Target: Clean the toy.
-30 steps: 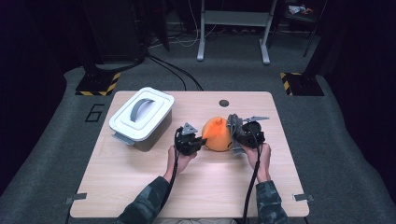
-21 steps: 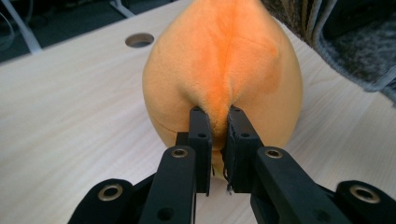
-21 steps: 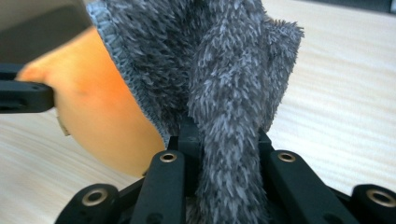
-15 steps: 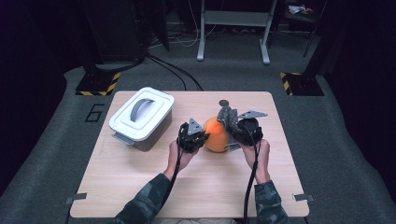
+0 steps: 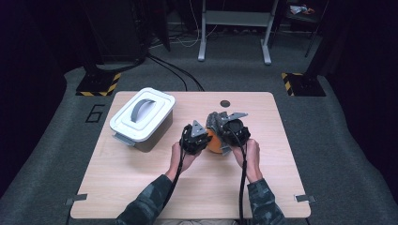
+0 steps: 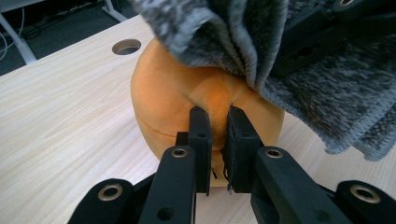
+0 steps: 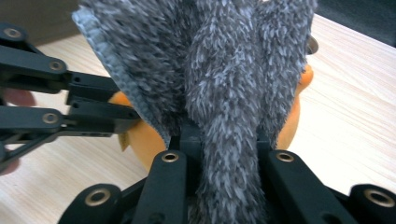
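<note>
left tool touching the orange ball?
Touching. Left gripper view: the left tool pinches a fold of the orange ball between its jaws, no gap visible.

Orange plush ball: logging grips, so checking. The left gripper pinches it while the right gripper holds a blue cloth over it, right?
Not quite: the cloth is grey, as the right gripper view shows. The left gripper does pinch the orange plush ball, and the right gripper holds the cloth over it.

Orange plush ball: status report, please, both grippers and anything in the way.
Left gripper shut on a pinch of the orange plush ball. Right gripper shut on the grey cloth, draped over the ball. White lidded box stands apart, left.
</note>
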`<state>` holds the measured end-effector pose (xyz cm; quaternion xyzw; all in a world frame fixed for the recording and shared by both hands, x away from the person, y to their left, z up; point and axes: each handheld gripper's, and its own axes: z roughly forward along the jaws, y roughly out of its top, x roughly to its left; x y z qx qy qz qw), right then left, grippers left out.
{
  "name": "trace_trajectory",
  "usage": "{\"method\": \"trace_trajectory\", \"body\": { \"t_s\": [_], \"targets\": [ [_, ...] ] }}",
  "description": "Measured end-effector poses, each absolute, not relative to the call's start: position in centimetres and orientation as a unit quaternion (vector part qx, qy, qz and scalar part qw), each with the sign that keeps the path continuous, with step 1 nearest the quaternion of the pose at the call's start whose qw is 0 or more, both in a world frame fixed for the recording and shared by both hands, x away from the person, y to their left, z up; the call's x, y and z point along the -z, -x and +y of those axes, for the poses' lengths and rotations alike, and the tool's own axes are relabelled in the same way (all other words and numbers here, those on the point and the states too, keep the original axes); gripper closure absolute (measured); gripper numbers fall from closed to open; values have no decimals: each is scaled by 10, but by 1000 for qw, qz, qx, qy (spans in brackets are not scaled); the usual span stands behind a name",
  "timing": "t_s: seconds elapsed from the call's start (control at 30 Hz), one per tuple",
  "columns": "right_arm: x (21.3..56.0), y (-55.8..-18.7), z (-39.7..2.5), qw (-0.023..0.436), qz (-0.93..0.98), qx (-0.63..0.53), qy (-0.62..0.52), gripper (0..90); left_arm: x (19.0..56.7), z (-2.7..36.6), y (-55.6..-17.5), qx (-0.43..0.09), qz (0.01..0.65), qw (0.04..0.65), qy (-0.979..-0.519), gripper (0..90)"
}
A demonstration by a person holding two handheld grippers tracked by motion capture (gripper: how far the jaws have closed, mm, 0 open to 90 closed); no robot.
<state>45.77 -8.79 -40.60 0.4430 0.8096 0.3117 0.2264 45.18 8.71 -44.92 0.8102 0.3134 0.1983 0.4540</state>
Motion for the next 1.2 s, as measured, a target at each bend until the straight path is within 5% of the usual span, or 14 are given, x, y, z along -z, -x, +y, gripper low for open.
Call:
{"method": "trace_trajectory", "body": {
  "t_s": [0.8,1.2],
  "targets": [
    [412,-461,-128,256,776,-286,-500,764,447,86,-451,-199,315,464,-804,821],
    [406,-451,-92,223,806,-322,-444,764,449,84,-450,-198,308,461,-808,822]
  ]
}}
